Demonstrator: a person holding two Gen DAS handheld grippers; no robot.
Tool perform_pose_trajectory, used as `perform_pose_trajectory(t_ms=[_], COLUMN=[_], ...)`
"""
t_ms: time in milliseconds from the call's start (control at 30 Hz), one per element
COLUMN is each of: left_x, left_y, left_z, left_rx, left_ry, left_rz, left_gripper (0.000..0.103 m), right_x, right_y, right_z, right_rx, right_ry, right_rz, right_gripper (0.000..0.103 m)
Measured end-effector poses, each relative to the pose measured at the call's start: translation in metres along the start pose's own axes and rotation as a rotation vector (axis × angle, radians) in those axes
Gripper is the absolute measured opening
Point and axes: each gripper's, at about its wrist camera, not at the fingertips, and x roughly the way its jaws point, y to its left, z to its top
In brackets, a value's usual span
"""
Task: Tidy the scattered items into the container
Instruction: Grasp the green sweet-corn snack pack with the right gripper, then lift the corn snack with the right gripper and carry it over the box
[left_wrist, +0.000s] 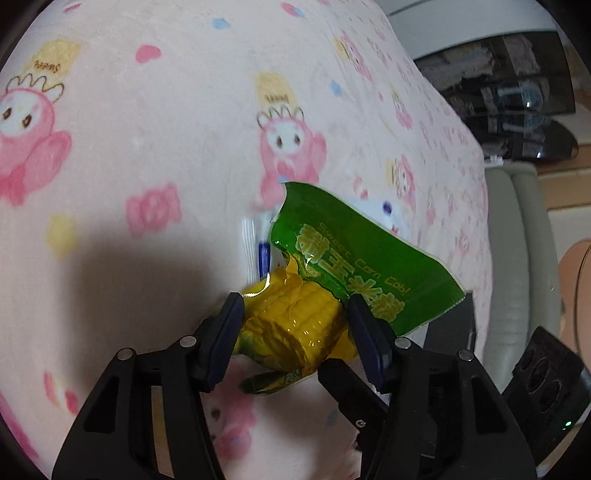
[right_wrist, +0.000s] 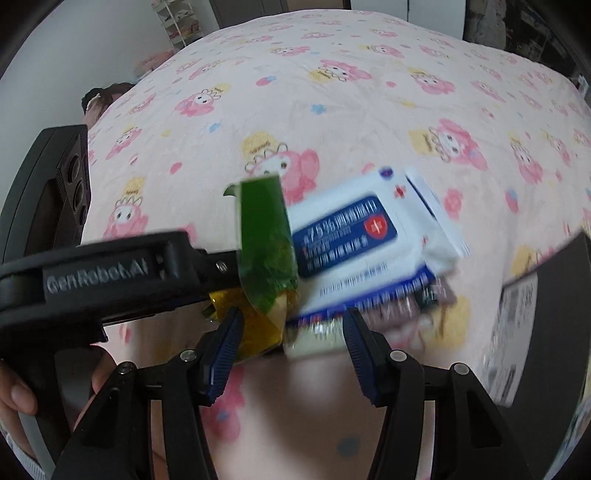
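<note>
my left fingers (left_wrist: 293, 325) pinching corn pack (left_wrist: 295, 325), held above bed (left_wrist: 147, 155). right fingers (right_wrist: 293, 336) spread around wipes pack (right_wrist: 369, 240), not clamped. container not clearly seen. risk: slick vacuum wrap slips out; packs collide, wipes knocked off.

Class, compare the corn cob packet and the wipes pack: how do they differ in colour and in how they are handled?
The corn cob packet is green and yellow; the wipes pack is white and blue. The corn cob packet is gripped between the left claw fingers; the wipes pack sits ahead of the open right claw, not clamped. Both are soft sealed packets over the pink blanket.
</note>
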Motion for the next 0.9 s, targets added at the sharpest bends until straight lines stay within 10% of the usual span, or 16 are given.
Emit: perform_pose_trajectory(t_ms=[300,900], left_x=[-0.020,0.015], left_y=[0.008,0.032], left_z=[-0.012,0.010], left_rx=[0.005,-0.163], left_ry=[-0.030,0.062], left_rz=[-0.005,-0.219], left_gripper=[0.058,0.065], right_x=[-0.004,0.026], right_y=[0.001,0.003], right_z=[-0.034,0.004], right_rx=[0.033,0.049], right_ry=[0.026,-0.017], right_rz=[0.023,0.112], right_gripper=[0.052,0.056])
